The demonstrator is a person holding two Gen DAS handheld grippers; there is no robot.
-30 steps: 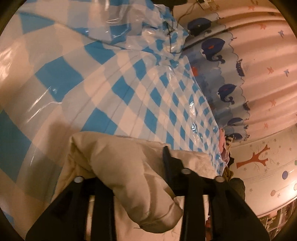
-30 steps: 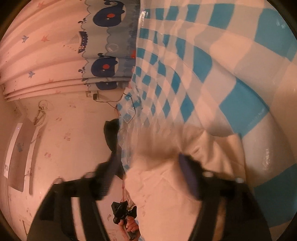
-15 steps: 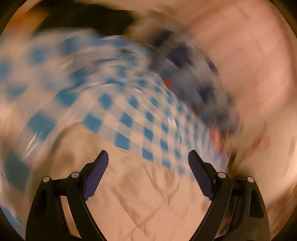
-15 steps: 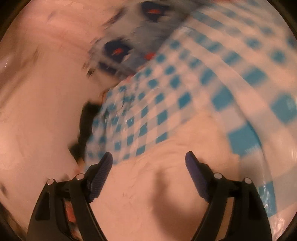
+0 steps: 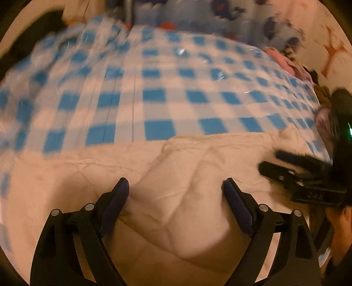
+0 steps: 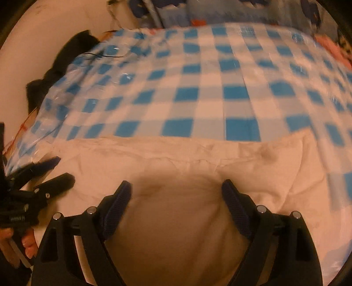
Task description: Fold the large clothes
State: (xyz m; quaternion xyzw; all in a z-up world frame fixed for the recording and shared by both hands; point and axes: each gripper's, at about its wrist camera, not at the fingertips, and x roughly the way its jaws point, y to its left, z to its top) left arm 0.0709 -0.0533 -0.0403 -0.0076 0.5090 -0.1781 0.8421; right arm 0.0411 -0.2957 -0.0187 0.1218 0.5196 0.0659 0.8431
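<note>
1. The left gripper hangs over the cream garment, jaws spread wide, nothing pinched between them.
2. The right gripper hangs over the same garment, jaws also wide apart and empty.
3. The garment lies spread flat on the near part of the blue-checked cloth, a creased fold running across it.
4. Beyond the garment, the checked cloth reaches a whale-print curtain, blurred.
</note>
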